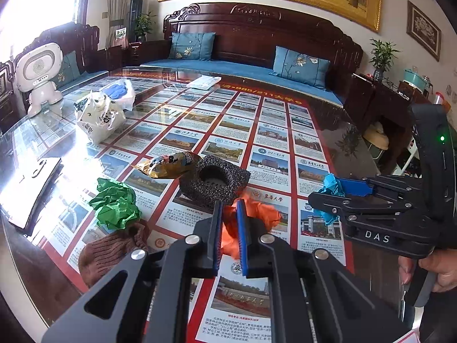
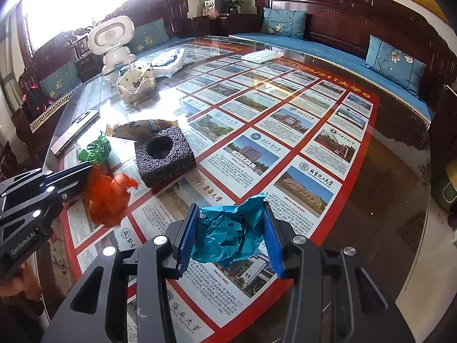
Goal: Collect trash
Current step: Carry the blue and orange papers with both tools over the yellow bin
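My left gripper [image 1: 229, 204] is shut on a crumpled orange paper [image 1: 258, 214], which hangs a little above the glass table; the same orange paper [image 2: 107, 197] shows at the left of the right wrist view. My right gripper [image 2: 230, 210] is shut on a crumpled teal paper [image 2: 228, 231], seen as a teal paper [image 1: 332, 185] at the right of the left wrist view. A green paper ball [image 1: 114, 204], a gold snack wrapper [image 1: 167, 165] and a brown knitted cloth [image 1: 111, 247] lie on the table.
A black porous block with a round hollow [image 1: 215, 178] stands mid-table. A white tied bag [image 1: 98, 117], a white robot toy [image 1: 40, 77], a flat white device [image 1: 28, 191] and a white packet [image 1: 204, 81] sit further off. A person's hand [image 1: 437, 271] holds the right gripper. Sofas ring the glass table [image 2: 385, 188].
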Demonstrator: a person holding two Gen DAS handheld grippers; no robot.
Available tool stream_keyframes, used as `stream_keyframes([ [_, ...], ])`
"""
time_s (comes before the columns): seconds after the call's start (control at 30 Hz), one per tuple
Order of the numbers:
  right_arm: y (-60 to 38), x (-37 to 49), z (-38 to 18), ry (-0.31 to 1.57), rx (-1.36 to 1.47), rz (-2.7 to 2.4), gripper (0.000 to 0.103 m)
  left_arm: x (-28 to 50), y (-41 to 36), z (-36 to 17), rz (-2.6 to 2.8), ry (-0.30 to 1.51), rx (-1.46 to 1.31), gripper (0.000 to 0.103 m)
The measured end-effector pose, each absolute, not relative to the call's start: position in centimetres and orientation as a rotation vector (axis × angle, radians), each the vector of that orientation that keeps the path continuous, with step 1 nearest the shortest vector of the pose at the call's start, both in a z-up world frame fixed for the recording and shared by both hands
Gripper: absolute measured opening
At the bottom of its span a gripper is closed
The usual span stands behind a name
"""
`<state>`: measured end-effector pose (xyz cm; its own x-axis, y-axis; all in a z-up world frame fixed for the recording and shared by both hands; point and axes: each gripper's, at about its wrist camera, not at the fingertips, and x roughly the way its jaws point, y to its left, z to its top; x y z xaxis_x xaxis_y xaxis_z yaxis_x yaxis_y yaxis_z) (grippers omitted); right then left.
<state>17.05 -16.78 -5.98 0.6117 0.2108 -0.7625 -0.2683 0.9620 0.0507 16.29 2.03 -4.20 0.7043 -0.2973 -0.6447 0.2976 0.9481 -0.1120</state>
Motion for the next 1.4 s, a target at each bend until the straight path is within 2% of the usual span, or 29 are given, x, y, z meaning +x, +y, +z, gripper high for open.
stream_keyframes([
  [0.73,-21.1,9.6,-1.7,0.787,-0.052,0.187,0.043,11.3,-2.4,-1.3,-0.434,0.67,0.043,0.011],
  [1.1,-30.7,1.0,-0.2,0.757,-0.014,0.017,0.043,6.1,-14.1,-0.9,-0.669,0.671,0.132,0.011],
  [1.4,-40.1,-5.6,-2.9,0.824,0.02,-0.14,0.043,1.7,-25.5,-4.0,-0.861,0.75,0.212,0.011],
])
